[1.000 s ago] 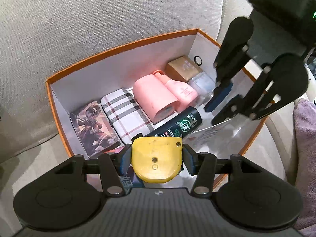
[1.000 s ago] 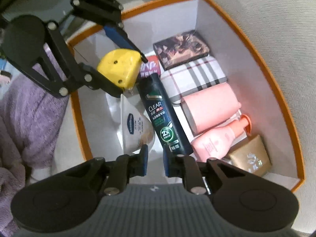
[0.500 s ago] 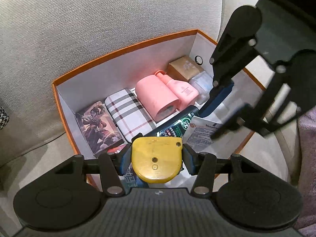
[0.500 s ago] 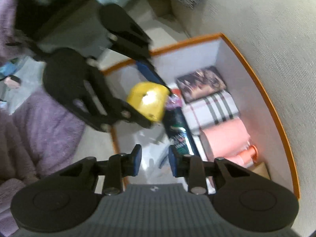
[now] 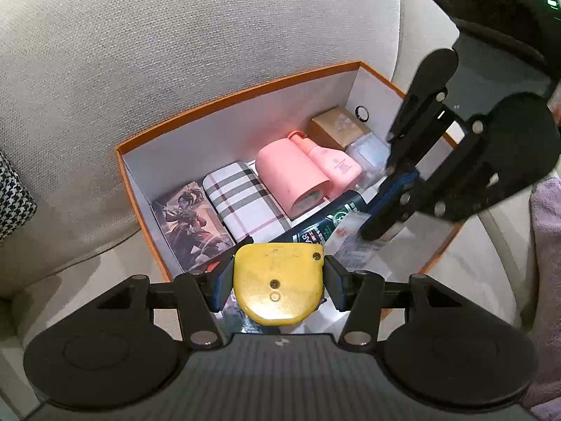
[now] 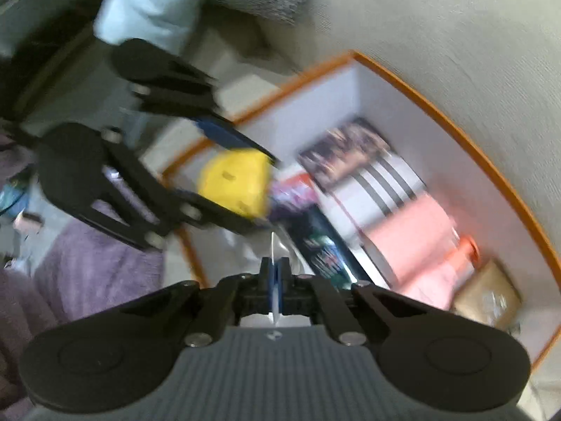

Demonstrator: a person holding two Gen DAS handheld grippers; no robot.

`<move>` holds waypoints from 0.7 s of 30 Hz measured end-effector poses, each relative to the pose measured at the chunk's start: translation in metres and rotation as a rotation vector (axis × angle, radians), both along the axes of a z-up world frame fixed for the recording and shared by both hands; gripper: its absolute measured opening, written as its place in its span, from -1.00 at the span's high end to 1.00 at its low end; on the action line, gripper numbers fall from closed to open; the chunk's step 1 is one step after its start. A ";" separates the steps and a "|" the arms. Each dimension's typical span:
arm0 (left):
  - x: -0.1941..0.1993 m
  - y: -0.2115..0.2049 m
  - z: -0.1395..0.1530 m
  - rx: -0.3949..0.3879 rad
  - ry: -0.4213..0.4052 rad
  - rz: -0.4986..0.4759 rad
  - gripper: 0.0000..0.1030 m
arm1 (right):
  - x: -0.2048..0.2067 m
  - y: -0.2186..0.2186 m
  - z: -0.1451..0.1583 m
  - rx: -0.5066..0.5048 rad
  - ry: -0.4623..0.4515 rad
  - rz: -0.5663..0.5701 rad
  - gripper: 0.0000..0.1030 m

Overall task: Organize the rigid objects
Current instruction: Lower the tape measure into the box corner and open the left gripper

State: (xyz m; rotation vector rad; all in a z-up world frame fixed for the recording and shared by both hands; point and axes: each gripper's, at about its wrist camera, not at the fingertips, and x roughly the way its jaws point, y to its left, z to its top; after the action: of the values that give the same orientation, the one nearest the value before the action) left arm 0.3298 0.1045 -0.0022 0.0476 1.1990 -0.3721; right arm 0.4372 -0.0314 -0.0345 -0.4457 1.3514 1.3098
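Note:
My left gripper is shut on a yellow tape measure and holds it over the near edge of an orange-rimmed white box. It shows blurred in the right wrist view. My right gripper is shut on the thin edge of a white packet over the box's right side; in the left wrist view it pinches that packet. The box holds a picture box, a plaid case, a pink cup, a pink bottle, a tan box and a dark shampoo bottle.
The box sits on a beige sofa seat against the back cushion. A purple blanket lies beside the box. A houndstooth cushion is at the far left.
My right gripper has shut on the white packet in the box and the right view has swung. The left gripper, still holding the tape measure, has drawn back a little from the box.

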 end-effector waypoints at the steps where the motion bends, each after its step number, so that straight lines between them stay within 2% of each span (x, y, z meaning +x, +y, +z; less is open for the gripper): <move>1: 0.001 -0.001 -0.001 -0.001 0.001 0.001 -0.19 | 0.005 -0.006 -0.002 -0.008 0.021 -0.040 0.98; 5: 0.002 -0.006 -0.006 -0.010 0.002 -0.012 -0.19 | 0.015 -0.030 -0.012 -0.106 0.047 -0.120 0.95; 10: 0.004 -0.013 -0.009 -0.009 0.002 -0.026 -0.19 | 0.012 -0.039 -0.043 -0.246 0.044 -0.158 0.86; 18: 0.006 -0.020 -0.007 0.009 0.013 -0.040 -0.19 | -0.005 -0.014 -0.072 -0.252 0.083 -0.099 0.89; 21: 0.008 -0.022 -0.008 0.003 0.019 -0.043 -0.19 | -0.011 -0.009 -0.075 -0.267 0.052 -0.072 0.80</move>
State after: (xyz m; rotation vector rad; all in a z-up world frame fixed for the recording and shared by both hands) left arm 0.3381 0.0821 -0.0103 0.0726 1.2189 -0.4098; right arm 0.4261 -0.0401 -0.1091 -0.5417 1.5801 1.0926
